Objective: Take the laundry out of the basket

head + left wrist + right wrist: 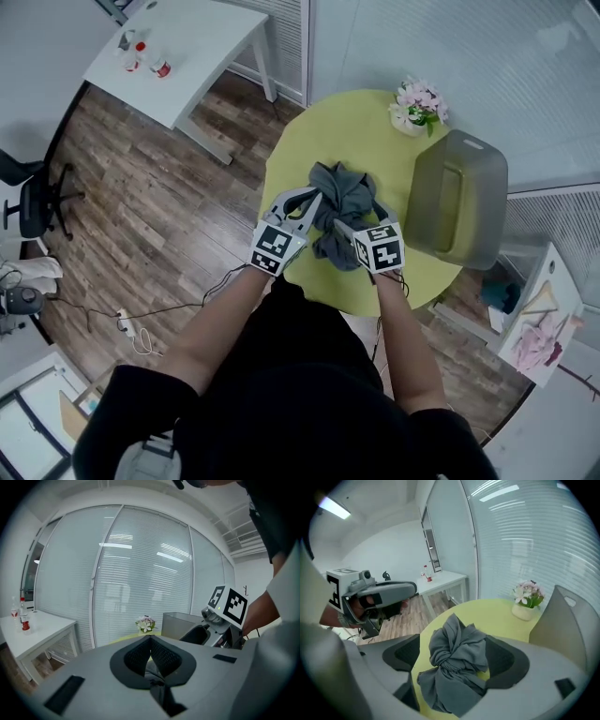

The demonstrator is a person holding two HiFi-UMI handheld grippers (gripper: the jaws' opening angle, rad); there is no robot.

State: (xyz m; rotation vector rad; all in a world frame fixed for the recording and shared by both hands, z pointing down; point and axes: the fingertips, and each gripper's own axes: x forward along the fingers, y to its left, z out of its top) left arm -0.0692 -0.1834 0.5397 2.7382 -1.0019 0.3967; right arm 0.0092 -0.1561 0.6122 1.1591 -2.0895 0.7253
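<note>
A crumpled dark grey garment (344,194) lies in the middle of the round green table (309,127). The grey laundry basket (459,197) stands on the table's right side, apart from the garment. My left gripper (312,200) is at the garment's left edge. In the left gripper view its jaws (150,641) are shut, with a fold of the grey garment (153,668) pinched low between the pads. My right gripper (454,654) stands open with the bunched garment (451,637) between its two pads. In the head view it (345,225) sits at the garment's near right side.
A white pot of pink flowers (417,108) stands at the table's far edge beside the basket. A white desk (187,47) with small bottles (150,64) is at the far left. A black office chair (33,202) stands on the wood floor at the left.
</note>
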